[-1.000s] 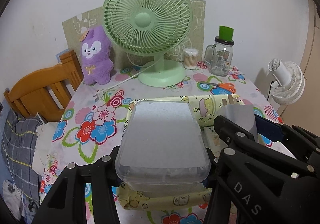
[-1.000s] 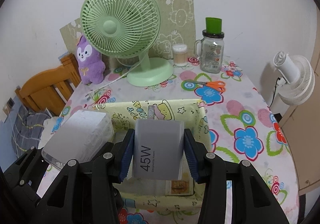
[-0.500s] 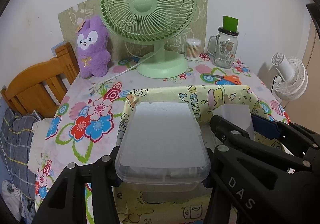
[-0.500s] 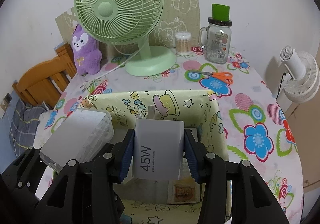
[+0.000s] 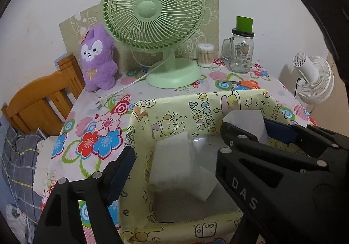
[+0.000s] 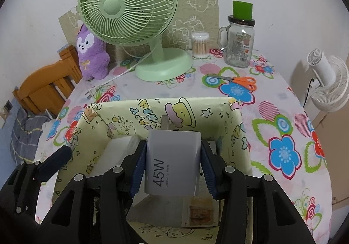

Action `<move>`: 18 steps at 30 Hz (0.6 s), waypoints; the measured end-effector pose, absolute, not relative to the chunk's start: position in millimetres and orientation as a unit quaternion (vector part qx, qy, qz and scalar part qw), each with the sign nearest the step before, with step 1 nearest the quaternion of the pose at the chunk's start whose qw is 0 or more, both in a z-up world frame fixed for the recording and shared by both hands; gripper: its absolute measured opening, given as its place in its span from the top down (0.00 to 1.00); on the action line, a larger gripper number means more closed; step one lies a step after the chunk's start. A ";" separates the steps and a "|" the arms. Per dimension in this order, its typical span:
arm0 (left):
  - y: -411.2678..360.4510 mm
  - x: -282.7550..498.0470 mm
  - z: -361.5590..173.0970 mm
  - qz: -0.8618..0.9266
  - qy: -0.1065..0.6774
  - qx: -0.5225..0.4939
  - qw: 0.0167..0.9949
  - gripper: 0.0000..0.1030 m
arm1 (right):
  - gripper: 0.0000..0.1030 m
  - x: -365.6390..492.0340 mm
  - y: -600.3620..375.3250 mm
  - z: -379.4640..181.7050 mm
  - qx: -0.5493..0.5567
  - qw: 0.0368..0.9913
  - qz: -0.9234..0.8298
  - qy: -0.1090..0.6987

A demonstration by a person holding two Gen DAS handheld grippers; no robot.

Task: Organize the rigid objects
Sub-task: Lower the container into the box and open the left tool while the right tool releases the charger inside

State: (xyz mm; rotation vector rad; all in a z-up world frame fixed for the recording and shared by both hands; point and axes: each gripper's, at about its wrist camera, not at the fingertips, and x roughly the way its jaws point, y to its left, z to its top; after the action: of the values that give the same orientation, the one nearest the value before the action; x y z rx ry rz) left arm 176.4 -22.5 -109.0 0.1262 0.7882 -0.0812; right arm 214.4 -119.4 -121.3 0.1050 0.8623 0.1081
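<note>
A yellow cartoon-print box (image 5: 174,111) (image 6: 122,117) stands open on the flowered table. A clear plastic container (image 5: 178,167) lies tilted inside it at the left and shows in the right wrist view (image 6: 117,152). My left gripper (image 5: 174,169) is open above the box, its jaws spread wide either side of the container and not touching it. My right gripper (image 6: 173,163) is shut on a white 45W charger (image 6: 172,163), held over the box's middle; the charger also shows in the left wrist view (image 5: 246,122).
A green desk fan (image 6: 130,10), a purple plush toy (image 6: 91,56), a cotton-swab tub (image 6: 199,44), a glass mug jar (image 6: 240,45) and orange scissors (image 6: 240,81) stand behind the box. A wooden chair (image 5: 41,102) is at the left, a white fan (image 6: 329,82) at the right.
My left gripper has opened and let go of the clear container, which has dropped into the box. Both grippers moved forward over the box. The right still holds the charger.
</note>
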 end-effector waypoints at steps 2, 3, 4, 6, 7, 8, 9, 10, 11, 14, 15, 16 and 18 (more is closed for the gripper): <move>-23.8 177.0 -109.7 -0.035 0.388 0.065 0.919 0.21 | 0.51 216.3 -120.0 -123.6 0.054 0.903 0.057 0.423; -24.3 177.4 -110.1 -0.035 0.390 0.065 0.918 0.21 | 0.51 217.0 -120.1 -124.4 0.054 0.901 0.059 0.426; -24.4 177.1 -110.5 -0.035 0.391 0.064 0.918 0.21 | 0.50 217.5 -120.3 -124.9 0.053 0.901 0.060 0.427; -23.6 177.6 -111.1 -0.036 0.393 0.060 0.917 0.21 | 0.50 217.9 -119.3 -125.2 0.049 0.900 0.060 0.429; -23.3 177.7 -111.0 -0.036 0.393 0.058 0.917 0.21 | 0.50 217.5 -118.7 -124.9 0.047 0.901 0.060 0.427; -23.1 177.7 -111.0 -0.036 0.393 0.058 0.917 0.21 | 0.50 217.7 -118.3 -124.9 0.047 0.901 0.060 0.427; -23.0 177.7 -111.0 -0.036 0.393 0.058 0.917 0.21 | 0.50 217.7 -118.1 -124.7 0.046 0.901 0.060 0.427; -23.2 177.7 -110.9 -0.036 0.394 0.058 0.917 0.21 | 0.50 217.7 -118.1 -124.5 0.045 0.901 0.060 0.427; -23.1 177.6 -110.8 -0.036 0.394 0.057 0.917 0.21 | 0.50 217.4 -118.1 -124.2 0.044 0.901 0.060 0.427; -22.8 176.9 -110.0 -0.039 0.395 0.052 0.917 0.17 | 0.43 213.9 -117.3 -119.8 0.039 0.904 0.061 0.422; -21.9 175.4 -108.2 -0.042 0.392 0.045 0.918 0.16 | 0.35 212.2 -117.0 -117.9 0.042 0.904 0.069 0.420; -21.3 172.8 -105.7 -0.042 0.389 0.042 0.919 0.15 | 0.24 208.9 -116.9 -114.9 0.043 0.905 0.071 0.417; -21.1 166.0 -99.2 -0.038 0.376 0.043 0.925 0.09 | 0.23 201.0 -116.6 -107.7 0.038 0.913 0.069 0.400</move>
State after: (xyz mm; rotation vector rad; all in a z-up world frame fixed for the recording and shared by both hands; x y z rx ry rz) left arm 166.0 -21.1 -99.2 0.0880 0.7719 -0.0778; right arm 201.0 -116.6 -107.7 0.0779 0.8250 0.1420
